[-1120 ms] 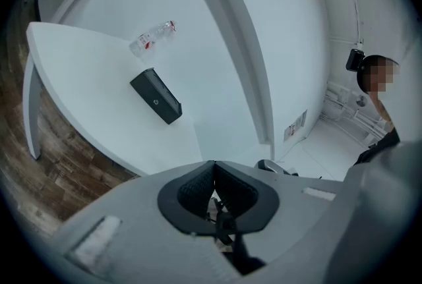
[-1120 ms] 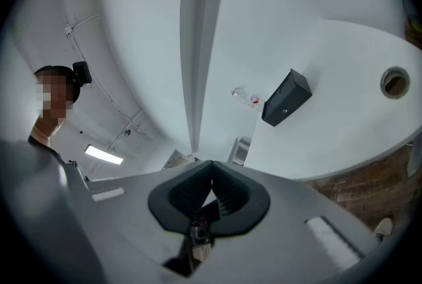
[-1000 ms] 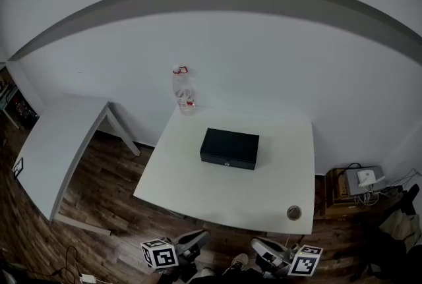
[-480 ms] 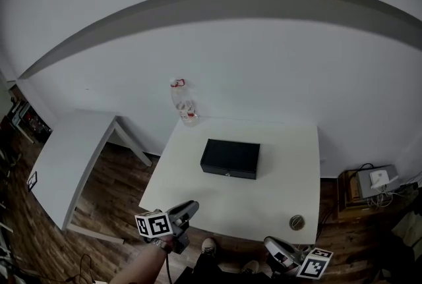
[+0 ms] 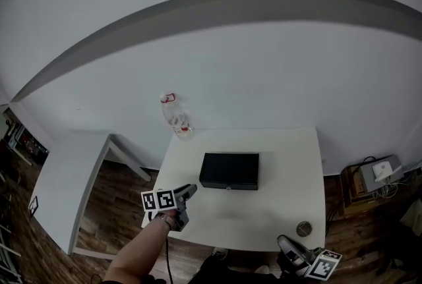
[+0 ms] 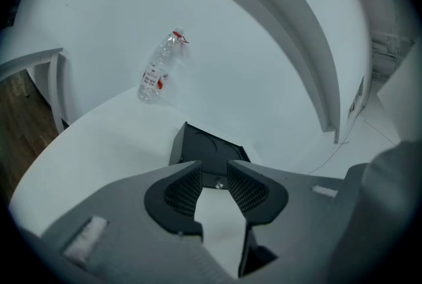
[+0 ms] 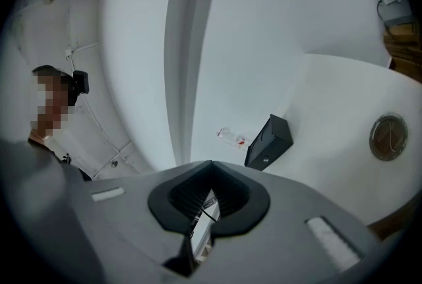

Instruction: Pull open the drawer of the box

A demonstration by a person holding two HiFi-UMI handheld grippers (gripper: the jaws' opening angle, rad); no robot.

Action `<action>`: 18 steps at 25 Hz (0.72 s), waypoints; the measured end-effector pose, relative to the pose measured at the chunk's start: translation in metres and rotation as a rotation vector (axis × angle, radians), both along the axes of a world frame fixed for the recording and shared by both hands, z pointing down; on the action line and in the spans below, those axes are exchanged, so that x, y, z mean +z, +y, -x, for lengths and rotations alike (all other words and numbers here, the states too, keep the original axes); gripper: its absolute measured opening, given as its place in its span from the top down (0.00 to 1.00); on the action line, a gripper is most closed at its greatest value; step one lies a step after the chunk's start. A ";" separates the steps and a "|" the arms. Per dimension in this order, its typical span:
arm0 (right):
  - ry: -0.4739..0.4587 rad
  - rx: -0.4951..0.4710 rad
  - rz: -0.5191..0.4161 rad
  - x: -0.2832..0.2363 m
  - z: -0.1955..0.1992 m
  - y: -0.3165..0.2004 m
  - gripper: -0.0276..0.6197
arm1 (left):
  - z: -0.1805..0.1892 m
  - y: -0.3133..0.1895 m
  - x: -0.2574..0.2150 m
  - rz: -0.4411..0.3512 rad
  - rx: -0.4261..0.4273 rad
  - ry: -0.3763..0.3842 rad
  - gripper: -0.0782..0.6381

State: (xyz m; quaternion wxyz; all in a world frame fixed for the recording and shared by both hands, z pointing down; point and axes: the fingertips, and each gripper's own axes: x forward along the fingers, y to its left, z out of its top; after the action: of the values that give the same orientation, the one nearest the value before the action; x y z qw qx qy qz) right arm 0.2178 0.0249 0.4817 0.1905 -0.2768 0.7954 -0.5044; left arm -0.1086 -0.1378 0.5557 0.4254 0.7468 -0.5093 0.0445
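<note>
A flat black box (image 5: 229, 170) lies in the middle of the white table (image 5: 277, 203), its drawer front with a small knob (image 6: 218, 184) facing me. My left gripper (image 5: 189, 191) hovers over the table's front left part, a short way from the box and pointing at it. Its jaws have just been opening and stand open with nothing between them; in the left gripper view (image 6: 215, 182) the knob shows beyond the gap. My right gripper (image 5: 287, 244) hangs shut and empty below the table's front right edge. In the right gripper view (image 7: 211, 167) the box (image 7: 269, 140) is far off.
A clear plastic bottle (image 5: 177, 119) stands at the table's back left corner against the white wall. A round metal disc (image 5: 304, 228) sits near the front right corner. A second white table (image 5: 62, 187) is at the left, devices (image 5: 377, 174) at the right.
My left gripper has come up from the bottom edge to over the table's front left part, towards the box, and its jaws have opened. The right gripper has drifted right along the bottom edge.
</note>
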 end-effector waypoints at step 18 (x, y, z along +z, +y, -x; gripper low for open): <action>0.091 0.201 0.099 0.027 0.066 -0.046 0.95 | 0.002 -0.138 0.071 0.134 0.315 -0.120 0.72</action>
State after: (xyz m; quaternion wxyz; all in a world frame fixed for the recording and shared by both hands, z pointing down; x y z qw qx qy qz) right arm 0.1520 -0.0214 0.5086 0.1900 -0.3870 0.7454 -0.5084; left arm -0.1109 -0.2755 0.6262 0.4308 0.7832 -0.4065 0.1889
